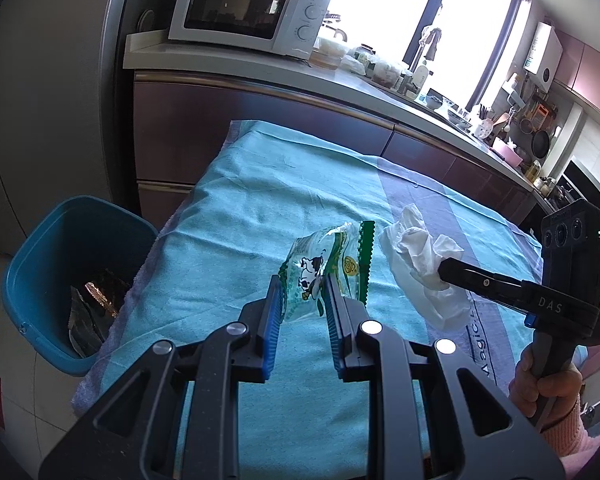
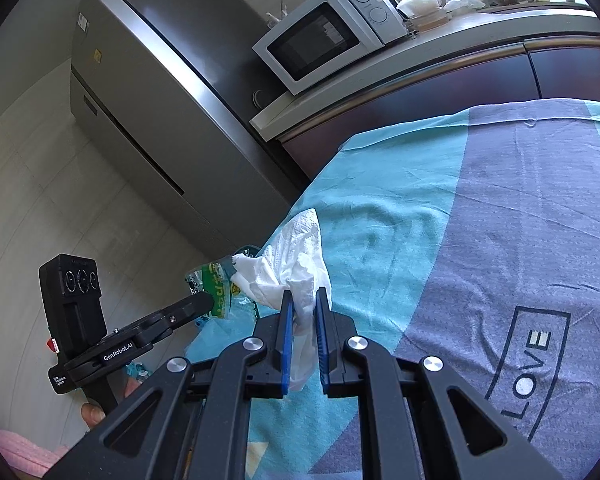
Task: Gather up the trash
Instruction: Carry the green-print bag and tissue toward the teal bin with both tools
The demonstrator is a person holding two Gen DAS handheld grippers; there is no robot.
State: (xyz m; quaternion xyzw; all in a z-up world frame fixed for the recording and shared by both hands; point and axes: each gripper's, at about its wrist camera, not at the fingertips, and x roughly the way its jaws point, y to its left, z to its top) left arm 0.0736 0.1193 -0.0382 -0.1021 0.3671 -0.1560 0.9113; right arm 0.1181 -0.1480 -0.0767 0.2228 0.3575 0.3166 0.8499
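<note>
- Trash is held in both claws: a crinkly green and clear plastic snack wrapper [image 1: 320, 268] and a crumpled white paper tissue [image 1: 420, 256].
- The left gripper [image 1: 302, 300] is clenched on the wrapper, which pokes up between its blue pads [image 1: 274, 312].
- The right gripper [image 2: 302, 312] is squeezed tight on the tissue, and part of the tissue hangs down below it.
- Both pieces are over the light blue and grey cloth [image 1: 240, 208] on the table.
- The round blue plastic bin [image 1: 40, 264] sits on the floor at about 9 o'clock from the wrapper in the left view, with some trash already inside.
- The wrapper is slippery, so it could slide out on the way to the bin.
- The loose tissue could tear, or land on the floor if it is let go too early.
- The two claws are close, so they could bump.
</note>
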